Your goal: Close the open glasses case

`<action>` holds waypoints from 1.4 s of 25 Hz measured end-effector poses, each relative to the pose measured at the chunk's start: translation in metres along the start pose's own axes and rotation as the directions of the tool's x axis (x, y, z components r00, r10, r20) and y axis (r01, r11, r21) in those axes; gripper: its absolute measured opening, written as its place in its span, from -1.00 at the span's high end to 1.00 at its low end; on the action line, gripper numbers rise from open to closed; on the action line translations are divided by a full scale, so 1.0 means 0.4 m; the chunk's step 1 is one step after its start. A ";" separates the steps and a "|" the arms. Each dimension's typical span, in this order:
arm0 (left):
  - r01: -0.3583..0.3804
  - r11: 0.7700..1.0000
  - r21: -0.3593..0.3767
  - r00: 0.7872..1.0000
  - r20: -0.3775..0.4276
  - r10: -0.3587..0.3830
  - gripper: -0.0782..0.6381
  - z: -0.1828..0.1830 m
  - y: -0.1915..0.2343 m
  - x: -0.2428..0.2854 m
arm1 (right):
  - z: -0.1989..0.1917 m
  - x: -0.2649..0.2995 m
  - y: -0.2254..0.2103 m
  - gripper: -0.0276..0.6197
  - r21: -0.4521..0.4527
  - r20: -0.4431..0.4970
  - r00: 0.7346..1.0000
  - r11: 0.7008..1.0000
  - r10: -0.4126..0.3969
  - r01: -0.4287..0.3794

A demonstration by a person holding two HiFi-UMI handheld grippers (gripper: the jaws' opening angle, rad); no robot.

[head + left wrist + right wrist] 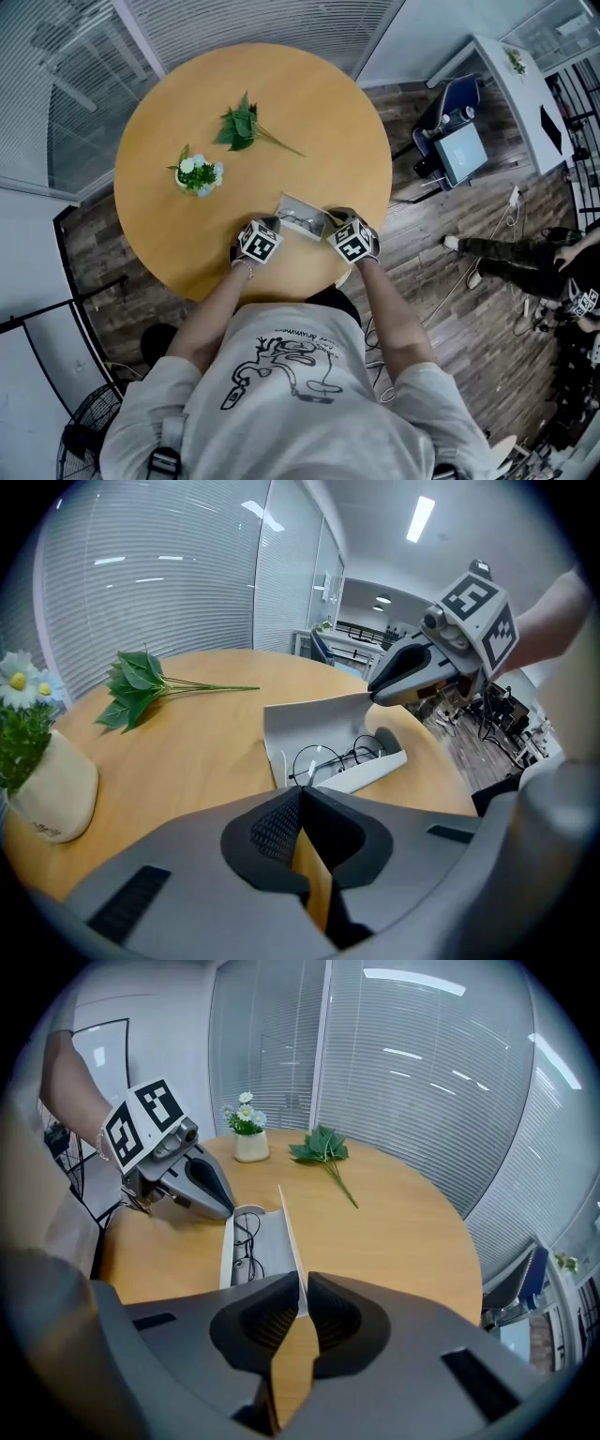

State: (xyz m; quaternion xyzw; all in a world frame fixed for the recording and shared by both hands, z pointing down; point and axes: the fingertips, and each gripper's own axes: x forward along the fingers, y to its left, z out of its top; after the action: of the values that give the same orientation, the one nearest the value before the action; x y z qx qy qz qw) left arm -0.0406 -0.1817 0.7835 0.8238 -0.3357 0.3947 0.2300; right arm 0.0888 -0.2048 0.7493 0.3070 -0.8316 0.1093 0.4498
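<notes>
Right gripper (302, 1312) is clamped on the raised lid (289, 1232) of the glasses case (302, 217), sited near the table's (281, 103) 5 o'clock edge. Left gripper (300, 797) is closed and empty. The lid should be swung down evenly over the glasses (337, 759) while the case is steadied.

Bright, even indoor light from white ceiling strip lamps (421, 517), mirrored as glare on the glazed blinds (412, 981). Shadows on the round light-wood counter (309, 112) are soft. Gripper views bulge fisheye-fashion, corners black; head view sharp.
</notes>
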 end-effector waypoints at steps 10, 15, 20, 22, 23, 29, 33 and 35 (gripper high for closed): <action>0.000 1.000 0.000 1.000 0.001 0.000 0.73 0.000 0.000 -0.002 | -0.003 -0.005 0.021 0.77 0.003 0.007 1.000 1.000 -0.004 0.004; 0.000 1.000 0.002 1.000 0.002 0.000 0.73 0.001 0.001 -0.004 | -0.003 -0.011 0.029 0.76 0.009 0.006 1.000 1.000 -0.008 0.008; -0.002 1.000 0.001 1.000 -0.001 0.002 0.73 -0.001 0.003 0.000 | -0.006 -0.008 0.033 0.75 0.014 0.011 1.000 1.000 -0.008 0.008; -0.002 1.000 0.002 1.000 -0.001 0.002 0.73 0.000 0.001 0.000 | -0.007 -0.010 0.036 0.75 0.016 0.015 1.000 1.000 -0.007 0.007; -0.003 1.000 0.002 1.000 0.000 0.003 0.73 0.000 0.000 0.000 | -0.007 -0.013 0.037 0.75 0.017 0.016 1.000 1.000 -0.008 0.007; -0.007 1.000 0.001 1.000 0.006 0.007 0.73 0.000 -0.002 -0.001 | -0.011 -0.020 0.049 0.74 0.022 0.024 1.000 1.000 -0.007 0.007; -0.003 1.000 -0.003 1.000 0.007 0.003 0.73 -0.001 -0.003 -0.002 | -0.009 -0.024 0.060 0.73 0.022 0.026 1.000 1.000 -0.010 0.010; -0.004 1.000 -0.003 1.000 0.006 0.004 0.73 -0.002 -0.004 -0.004 | -0.009 -0.029 0.068 0.73 0.019 0.028 1.000 1.000 -0.012 0.011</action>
State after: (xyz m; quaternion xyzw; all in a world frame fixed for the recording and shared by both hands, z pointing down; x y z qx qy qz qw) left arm -0.0406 -0.1792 0.7825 0.8239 -0.3389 0.3920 0.2294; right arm 0.0793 -0.1772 0.7445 0.3174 -0.8350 0.1102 0.4358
